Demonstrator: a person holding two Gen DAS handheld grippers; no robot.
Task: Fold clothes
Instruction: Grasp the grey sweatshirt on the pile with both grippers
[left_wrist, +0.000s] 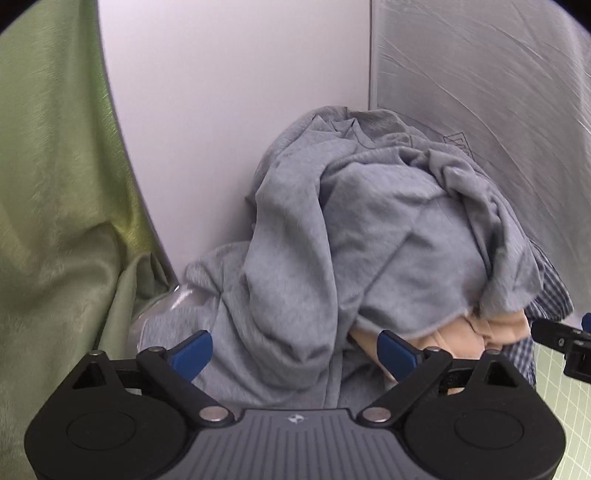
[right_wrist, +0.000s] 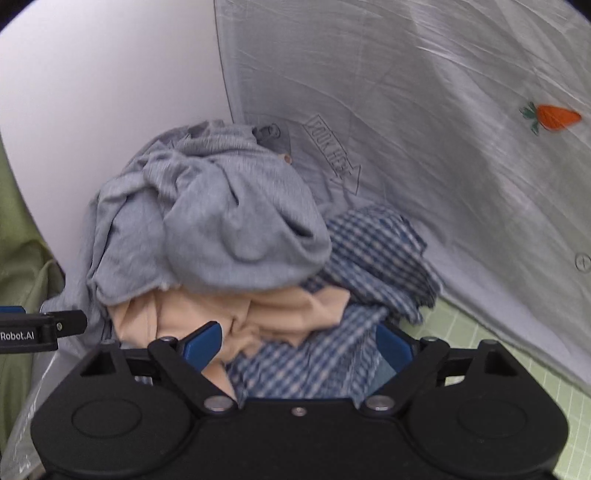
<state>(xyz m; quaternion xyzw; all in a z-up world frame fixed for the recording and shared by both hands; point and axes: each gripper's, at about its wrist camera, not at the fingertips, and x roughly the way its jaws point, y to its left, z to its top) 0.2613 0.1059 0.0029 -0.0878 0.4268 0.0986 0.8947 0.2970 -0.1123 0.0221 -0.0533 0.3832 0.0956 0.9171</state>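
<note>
The pile of clothes sits in a corner where a white wall (left_wrist: 229, 110) meets a grey sheet (right_wrist: 424, 129). A grey sweatshirt (left_wrist: 332, 240) lies on top, over a beige garment (right_wrist: 229, 306) and a blue checked shirt (right_wrist: 369, 251). The left gripper (left_wrist: 295, 350) is spread wide, pointed level at the sweatshirt's hanging fold, gripping nothing. The right gripper (right_wrist: 299, 350) is likewise spread, its fingers either side of the checked shirt. Green gridded mat (right_wrist: 480, 332) lies bare to the right.

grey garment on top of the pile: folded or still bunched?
Bunched. The grey garment lies crumpled in loose irregular folds over the beige garment and checked shirt; no flat edges or neat creases.
</note>
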